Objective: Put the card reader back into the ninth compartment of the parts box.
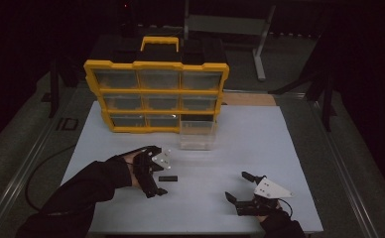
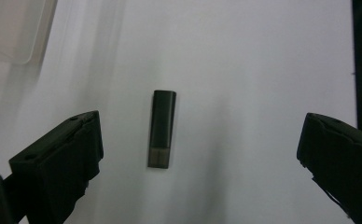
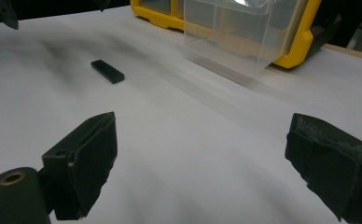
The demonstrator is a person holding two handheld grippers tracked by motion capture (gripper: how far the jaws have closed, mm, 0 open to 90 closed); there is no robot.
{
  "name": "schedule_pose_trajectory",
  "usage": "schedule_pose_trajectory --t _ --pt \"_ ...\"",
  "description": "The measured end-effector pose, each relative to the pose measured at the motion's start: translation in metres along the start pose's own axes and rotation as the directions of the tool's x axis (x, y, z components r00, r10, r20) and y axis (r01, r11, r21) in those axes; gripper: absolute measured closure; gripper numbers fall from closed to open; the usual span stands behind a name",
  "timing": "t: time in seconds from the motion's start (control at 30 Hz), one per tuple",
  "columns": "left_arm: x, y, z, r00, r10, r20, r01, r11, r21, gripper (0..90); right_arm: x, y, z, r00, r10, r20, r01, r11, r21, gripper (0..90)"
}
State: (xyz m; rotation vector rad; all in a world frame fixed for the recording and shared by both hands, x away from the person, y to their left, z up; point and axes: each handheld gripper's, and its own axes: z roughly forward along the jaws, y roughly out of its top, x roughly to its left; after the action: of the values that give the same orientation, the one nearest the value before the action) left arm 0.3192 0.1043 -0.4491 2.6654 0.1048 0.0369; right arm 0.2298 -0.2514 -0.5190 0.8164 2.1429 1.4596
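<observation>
Black stick (image 2: pixel 162 129) between wide gripper (image 2: pixel 198 154) jaws.

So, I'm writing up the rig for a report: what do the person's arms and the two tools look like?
Both forearms wear dark sleeves. The left tool and right tool are black, each with two blocky jaws and a pale grey three-cornered plate on top bearing small dark dots. The right gripper view shows a brass-coloured ring on its tool's body.
</observation>
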Motion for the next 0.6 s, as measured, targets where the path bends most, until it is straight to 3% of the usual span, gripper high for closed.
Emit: schedule_pose_trajectory --t 0.23,0.6 --pt "0.007 -0.002 0.011 0.9998 -0.01 -0.015 0.011 0.9993 0.035 1.8 0.0 0.0 0.0 1.0 0.001 0.0 -0.001 1.0 0.001 9.2" --pt "0.011 0.0 0.022 0.9997 0.011 -0.02 -0.009 0.9965 0.083 15.9 0.0 0.0 0.0 1.0 0.003 -0.002 -0.003 1.0 0.0 9.1"
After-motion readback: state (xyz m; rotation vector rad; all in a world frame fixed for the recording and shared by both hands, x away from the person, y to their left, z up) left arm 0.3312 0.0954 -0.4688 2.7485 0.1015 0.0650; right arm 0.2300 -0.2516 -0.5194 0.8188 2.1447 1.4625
